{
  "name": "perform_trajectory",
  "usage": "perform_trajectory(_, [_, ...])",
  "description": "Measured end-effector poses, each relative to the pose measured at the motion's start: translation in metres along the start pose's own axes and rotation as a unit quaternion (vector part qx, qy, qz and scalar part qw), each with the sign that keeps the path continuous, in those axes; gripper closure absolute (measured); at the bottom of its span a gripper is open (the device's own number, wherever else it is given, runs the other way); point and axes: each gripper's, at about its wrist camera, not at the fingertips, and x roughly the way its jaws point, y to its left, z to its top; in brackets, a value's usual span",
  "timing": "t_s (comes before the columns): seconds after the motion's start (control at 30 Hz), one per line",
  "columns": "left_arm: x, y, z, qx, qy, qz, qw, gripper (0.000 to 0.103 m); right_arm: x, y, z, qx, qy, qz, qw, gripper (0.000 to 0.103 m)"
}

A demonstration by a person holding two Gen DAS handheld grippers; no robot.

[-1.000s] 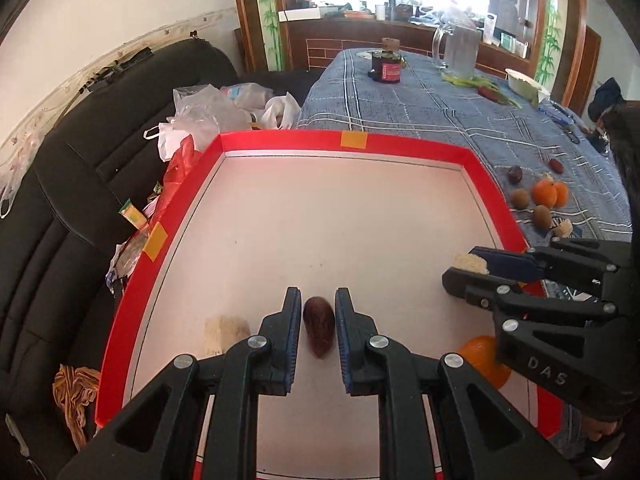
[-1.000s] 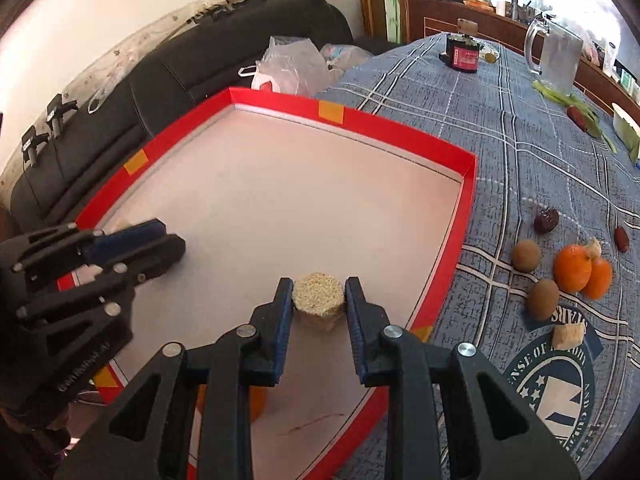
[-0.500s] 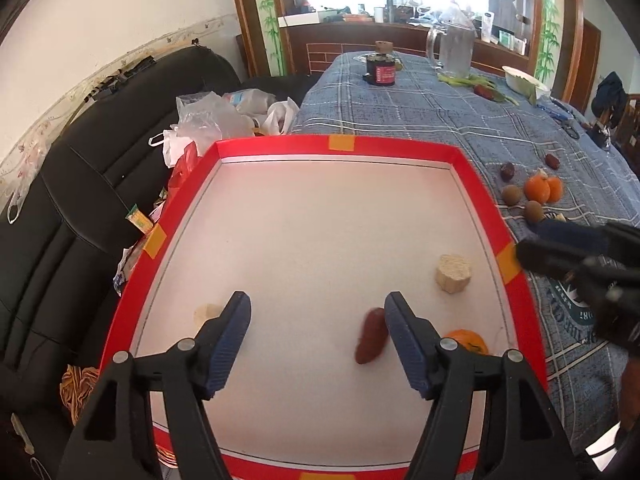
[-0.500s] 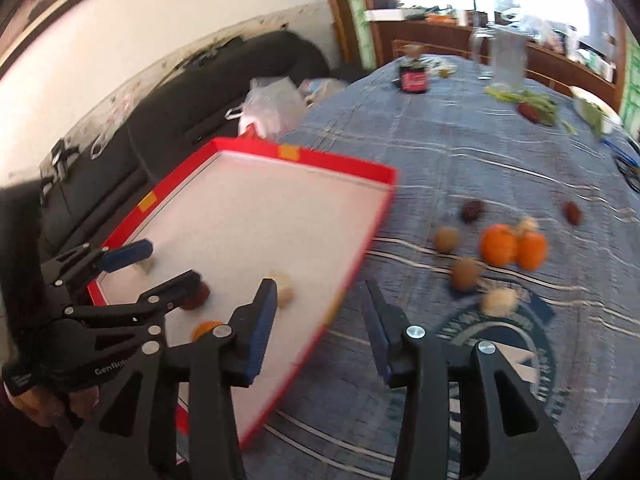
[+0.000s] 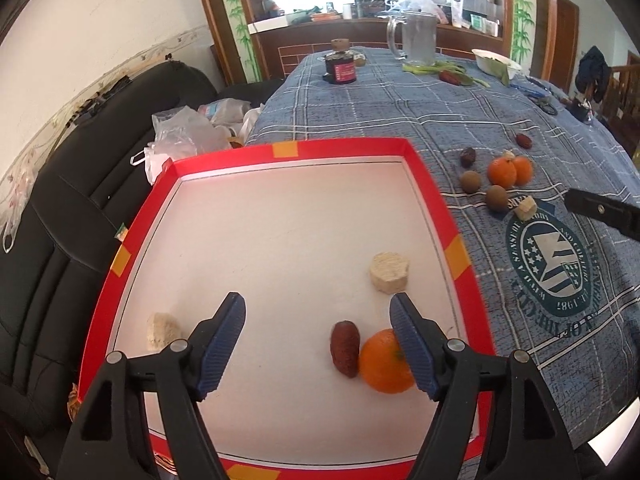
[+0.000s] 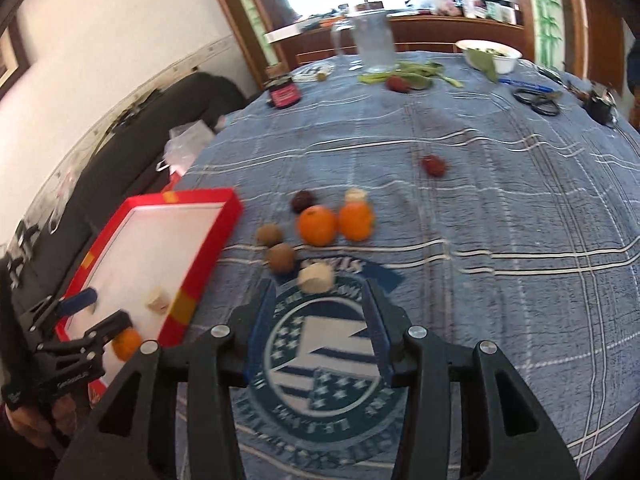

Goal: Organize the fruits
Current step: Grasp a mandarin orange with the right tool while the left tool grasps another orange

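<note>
Now my right gripper [image 6: 318,322] is spread and empty, with the pale chunk [image 6: 316,277] on the counter at 12 o'clock just past the tips. I'd advance, straddle it, close gently. Left gripper [image 5: 318,346] released over the red tray [image 5: 344,148].

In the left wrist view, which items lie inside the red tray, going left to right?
Pale chunk near the left wall → dark red oblong fruit → orange, touching it. The round pale piece sits farther back, overlapping the orange's span.

In the red tray [image 5: 460,248] lie an orange [image 5: 386,362] touching a brown date [image 5: 344,347], plus two pale chunks [image 5: 389,273]; more fruit [image 6: 316,225] sits on the cloth.
</note>
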Motion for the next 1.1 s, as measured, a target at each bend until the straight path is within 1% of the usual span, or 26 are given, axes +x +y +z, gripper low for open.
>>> perform_trajectory(0.07, [-0.002, -0.004, 0.003, 0.006, -0.004, -0.001, 1.0000, 0.028, 0.005, -0.008, 0.004, 0.016, 0.001, -0.007, 1.000, 0.056])
perform_trajectory(0.17, [-0.006, -0.008, 0.006, 0.011, -0.009, -0.001, 0.9999, 0.028, 0.017, -0.022, 0.015, 0.046, 0.006, -0.004, 0.999, 0.056])
perform_trajectory(0.27, [-0.007, -0.013, 0.010, 0.017, -0.012, 0.001, 0.9998, 0.028, 0.029, -0.027, 0.029, 0.059, 0.005, -0.005, 0.998, 0.056])
perform_trajectory(0.33, [-0.008, -0.016, 0.013, 0.021, -0.015, 0.002, 0.9997, 0.028, 0.038, -0.028, 0.037, 0.067, 0.009, 0.002, 0.998, 0.056])
perform_trajectory(0.43, [-0.011, -0.020, 0.018, 0.026, -0.018, 0.002, 0.9995, 0.028, 0.055, -0.033, 0.047, 0.091, 0.026, 0.027, 0.995, 0.056])
perform_trajectory(0.5, [-0.012, -0.024, 0.020, 0.030, -0.020, 0.001, 0.9993, 0.028, 0.067, -0.040, 0.050, 0.115, 0.039, 0.043, 0.992, 0.062])
perform_trajectory(0.57, [-0.012, -0.028, 0.024, 0.037, -0.021, 0.001, 0.9991, 0.028, 0.078, -0.047, 0.049, 0.136, 0.053, 0.062, 0.987, 0.062])
perform_trajectory(0.6, [-0.012, -0.030, 0.026, 0.040, -0.021, 0.001, 0.9990, 0.028, 0.080, -0.051, 0.049, 0.146, 0.051, 0.079, 0.985, 0.063])
perform_trajectory(0.67, [-0.012, -0.035, 0.030, 0.046, -0.021, -0.001, 0.9987, 0.028, 0.081, -0.054, 0.048, 0.151, 0.054, 0.094, 0.983, 0.064])
perform_trajectory(0.7, [-0.011, -0.038, 0.033, 0.049, -0.021, -0.002, 0.9985, 0.028, 0.083, -0.057, 0.048, 0.153, 0.055, 0.106, 0.981, 0.065])
perform_trajectory(0.73, [-0.010, -0.043, 0.036, 0.054, -0.021, -0.004, 0.9983, 0.028, 0.084, -0.060, 0.048, 0.157, 0.056, 0.112, 0.980, 0.071])
perform_trajectory(0.77, [-0.010, -0.048, 0.040, 0.060, -0.022, -0.006, 0.9980, 0.028, 0.087, -0.064, 0.047, 0.166, 0.061, 0.123, 0.976, 0.071])
perform_trajectory(0.83, [-0.009, -0.057, 0.046, 0.068, -0.022, -0.011, 0.9974, 0.028, 0.091, -0.078, 0.045, 0.199, 0.066, 0.164, 0.964, 0.072])
perform_trajectory(0.87, [-0.008, -0.061, 0.048, 0.071, -0.022, -0.014, 0.9971, 0.028, 0.093, -0.084, 0.043, 0.211, 0.071, 0.177, 0.959, 0.072])
perform_trajectory(0.93, [-0.004, -0.072, 0.054, 0.081, -0.019, -0.017, 0.9964, 0.028, 0.094, -0.089, 0.044, 0.221, 0.078, 0.188, 0.954, 0.072])
perform_trajectory(1.0, [0.001, -0.080, 0.059, 0.088, -0.015, -0.013, 0.9959, 0.028, 0.090, -0.091, 0.046, 0.215, 0.078, 0.175, 0.958, 0.073])
perform_trajectory(1.1, [0.008, -0.092, 0.067, 0.099, -0.009, -0.009, 0.9950, 0.028, 0.081, -0.098, 0.051, 0.200, 0.074, 0.137, 0.967, 0.073])
